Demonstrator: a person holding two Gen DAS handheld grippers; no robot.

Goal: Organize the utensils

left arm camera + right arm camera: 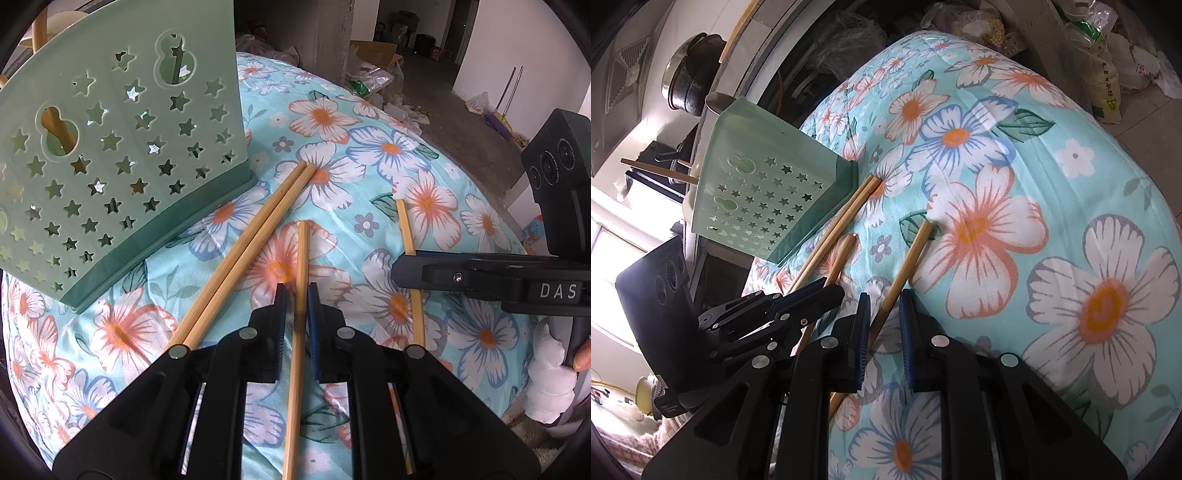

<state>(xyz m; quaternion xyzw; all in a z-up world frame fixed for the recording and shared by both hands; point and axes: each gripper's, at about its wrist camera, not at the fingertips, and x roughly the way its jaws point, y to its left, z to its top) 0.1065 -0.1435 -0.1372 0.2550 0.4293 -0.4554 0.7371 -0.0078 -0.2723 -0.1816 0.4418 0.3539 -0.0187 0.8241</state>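
A green star-punched utensil holder [122, 147] [764, 192] stands on the floral cloth, with a wooden stick [59, 129] showing through one hole. A pair of bamboo chopsticks [251, 243] [842, 214] lies against its base. My left gripper [296, 295] [831, 291] is shut on a single chopstick [303, 251] [844, 254], which lies lengthwise between its blue pads on the cloth. To the right, my right gripper [885, 302] [402, 267] is narrowed onto another chopstick [912, 254] [404, 225], which slants between its pads and also rests on the cloth.
The floral cloth [388, 147] covers a rounded table that drops off at the far and right edges. A dark metal pot [690, 74] sits on a counter behind the holder. Plastic bags [373, 77] and a concrete pillar [328, 33] stand beyond. A hand [581, 354] grips the right tool.
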